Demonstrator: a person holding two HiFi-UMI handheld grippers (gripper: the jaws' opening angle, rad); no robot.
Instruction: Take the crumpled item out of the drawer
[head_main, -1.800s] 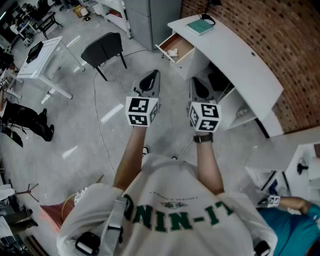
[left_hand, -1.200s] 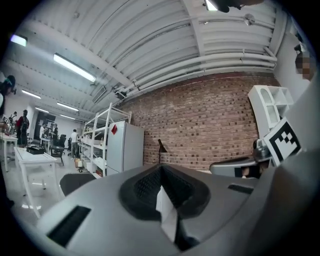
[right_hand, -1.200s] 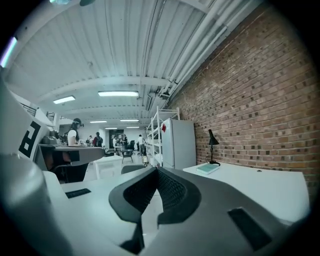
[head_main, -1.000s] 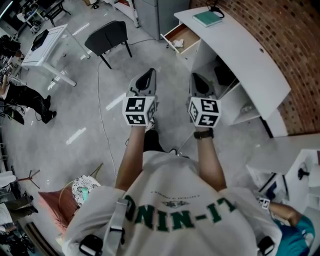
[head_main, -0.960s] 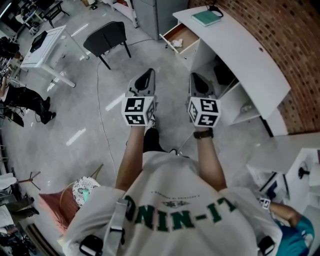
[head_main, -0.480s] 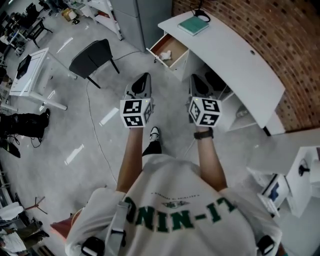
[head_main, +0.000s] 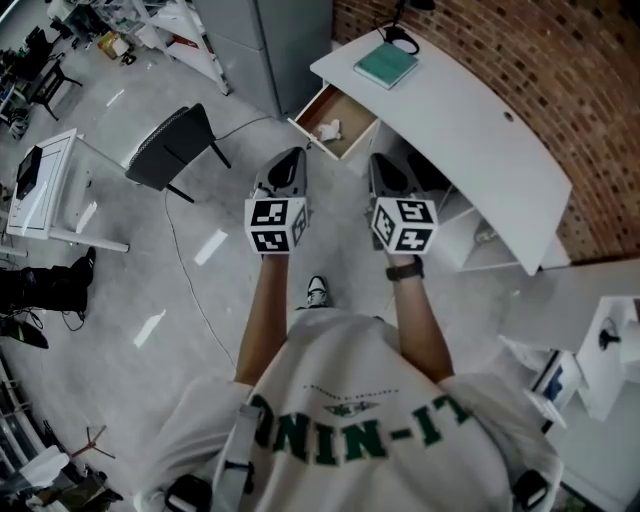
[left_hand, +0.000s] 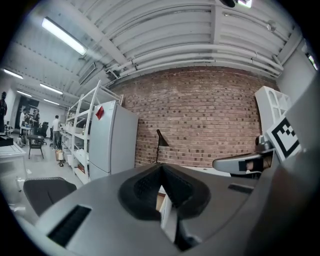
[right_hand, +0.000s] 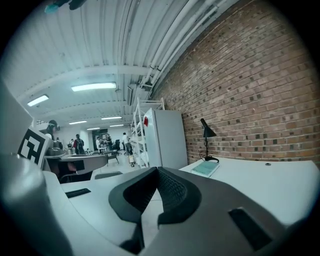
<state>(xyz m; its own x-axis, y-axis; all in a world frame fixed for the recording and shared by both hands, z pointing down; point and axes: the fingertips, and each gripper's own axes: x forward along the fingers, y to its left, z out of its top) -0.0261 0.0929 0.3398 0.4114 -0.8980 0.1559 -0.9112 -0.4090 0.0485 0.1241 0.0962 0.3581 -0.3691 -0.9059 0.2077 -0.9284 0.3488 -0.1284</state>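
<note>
The wooden drawer (head_main: 338, 120) stands pulled out from the left end of the white curved desk (head_main: 470, 120). A small white crumpled item (head_main: 328, 129) lies inside it. My left gripper (head_main: 296, 158) is held in the air just short of the drawer's front, its jaws shut and empty, as the left gripper view (left_hand: 161, 170) shows. My right gripper (head_main: 380, 165) hangs beside it, over the desk's front edge, also shut on nothing (right_hand: 157, 172). The drawer's inside is hidden in both gripper views.
A teal book (head_main: 387, 64) and a black lamp (right_hand: 206, 140) sit on the desk top. A grey cabinet (head_main: 270, 40) stands left of the drawer by the brick wall. A dark chair (head_main: 170, 147) is on the floor to the left, with a cable beside it.
The person has walked toward the desk, so the open drawer now lies just ahead of both grippers. The grippers stay side by side and shut.
</note>
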